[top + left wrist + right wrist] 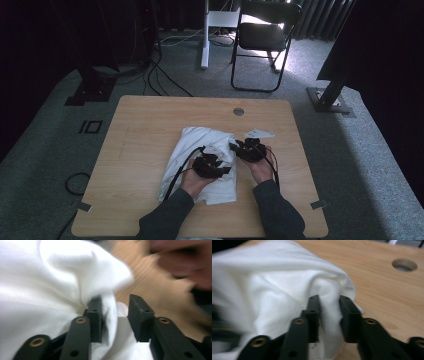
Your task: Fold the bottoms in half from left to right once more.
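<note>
A white cloth [197,142] lies crumpled on the wooden table [145,120], just in front of the person. My left gripper [216,162] rests over the cloth's right part. In the left gripper view its jaws [115,308] stand apart, with a loose fold of the cloth [50,277] rising between them and lying against one pad only. My right gripper [239,148] is at the cloth's right edge. In the right gripper view a bunched fold of the cloth [274,285] fills the gap of that gripper [329,306], and both pads press on it.
A round cable hole [238,111] lies in the table behind the cloth, also visible as the hole [404,265] in the right gripper view. A small white paper scrap [259,133] lies beside the right gripper. A folding chair [265,35] stands beyond the table.
</note>
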The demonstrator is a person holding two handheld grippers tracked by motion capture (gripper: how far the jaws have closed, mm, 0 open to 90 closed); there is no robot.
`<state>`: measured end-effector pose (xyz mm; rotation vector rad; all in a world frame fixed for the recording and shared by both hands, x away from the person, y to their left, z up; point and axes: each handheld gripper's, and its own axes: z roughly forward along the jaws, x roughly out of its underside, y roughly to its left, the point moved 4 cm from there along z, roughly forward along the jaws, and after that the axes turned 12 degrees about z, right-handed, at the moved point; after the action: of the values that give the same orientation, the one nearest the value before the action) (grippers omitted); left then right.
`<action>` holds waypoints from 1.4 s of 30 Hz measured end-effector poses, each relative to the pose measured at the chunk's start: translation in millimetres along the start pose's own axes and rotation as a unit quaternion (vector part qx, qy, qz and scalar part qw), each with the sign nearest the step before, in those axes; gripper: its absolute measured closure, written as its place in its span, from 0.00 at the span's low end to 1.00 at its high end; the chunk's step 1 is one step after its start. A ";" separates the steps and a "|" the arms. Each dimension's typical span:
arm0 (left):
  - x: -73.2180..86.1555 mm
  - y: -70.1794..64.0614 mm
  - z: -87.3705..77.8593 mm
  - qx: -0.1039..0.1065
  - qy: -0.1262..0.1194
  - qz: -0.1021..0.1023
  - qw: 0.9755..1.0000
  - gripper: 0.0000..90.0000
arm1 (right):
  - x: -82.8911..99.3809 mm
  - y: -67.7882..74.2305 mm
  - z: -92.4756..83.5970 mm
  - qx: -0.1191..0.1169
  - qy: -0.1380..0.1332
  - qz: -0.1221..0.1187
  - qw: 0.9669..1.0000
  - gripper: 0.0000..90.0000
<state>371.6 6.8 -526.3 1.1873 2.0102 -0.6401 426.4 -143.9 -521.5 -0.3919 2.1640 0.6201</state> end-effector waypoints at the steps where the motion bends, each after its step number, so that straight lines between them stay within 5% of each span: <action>1: 0.0 0.0 0.0 0.000 0.000 0.000 1.000 0.71 | 0.0 0.0 0.0 0.000 0.000 0.000 1.000 0.81; 5: -27.1 1.8 -53.3 -0.020 -0.064 0.020 0.998 0.69 | 2.4 -15.5 16.9 0.027 0.017 0.017 0.999 0.88; 9: -35.0 41.1 -93.3 -0.083 -0.090 -0.008 0.992 0.69 | 2.0 -20.9 25.9 0.040 0.025 0.011 0.999 0.90; 11: -30.6 65.7 -102.4 -0.120 -0.077 -0.018 0.990 0.70 | 0.9 -22.1 29.9 0.048 0.029 0.000 0.998 0.90; 14: -15.2 100.9 -96.3 -0.159 -0.024 -0.038 0.986 0.73 | -1.4 -24.6 35.6 0.055 0.034 -0.005 0.998 0.91; 16: -3.1 117.5 -83.4 -0.164 0.014 -0.049 0.985 0.75 | -3.2 -26.3 39.1 0.061 0.035 -0.005 0.997 0.91; 18: 7.8 124.7 -67.0 -0.154 0.045 -0.039 0.986 0.76 | -4.7 -27.7 41.8 0.065 0.037 -0.008 0.997 0.91; 23: 14.3 120.3 -51.3 -0.147 0.035 -0.039 0.988 0.80 | -8.0 -33.8 49.3 0.081 0.046 -0.007 0.996 0.91; 26: 19.7 115.4 -38.8 -0.151 0.062 -0.025 0.986 0.83 | -10.4 -36.9 49.7 0.083 0.044 -0.008 0.996 0.87; 30: 26.0 116.0 -29.2 -0.149 0.051 -0.048 0.986 0.85 | -16.1 -37.4 32.7 0.085 0.026 0.005 0.996 0.69; 33: 26.3 115.5 -29.1 -0.153 0.054 -0.043 0.986 0.85 | -20.7 -30.1 12.4 0.083 0.002 -0.001 0.997 0.59; 38: 25.8 115.6 -28.9 -0.154 0.052 -0.044 0.986 0.85 | -22.7 -6.0 -18.8 0.053 -0.028 -0.020 0.998 0.54; 40: 25.6 115.5 -29.3 -0.155 0.052 -0.045 0.985 0.84 | -15.1 17.7 -26.1 0.009 -0.019 -0.050 0.999 0.51; 42: 25.6 115.8 -29.9 -0.156 0.054 -0.042 0.985 0.83 | -9.9 29.8 -25.5 -0.021 -0.010 -0.053 0.998 0.49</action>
<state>456.4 94.6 -534.4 0.9713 2.1664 -0.2896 401.9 -132.7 -491.3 -0.5169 2.0983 0.6080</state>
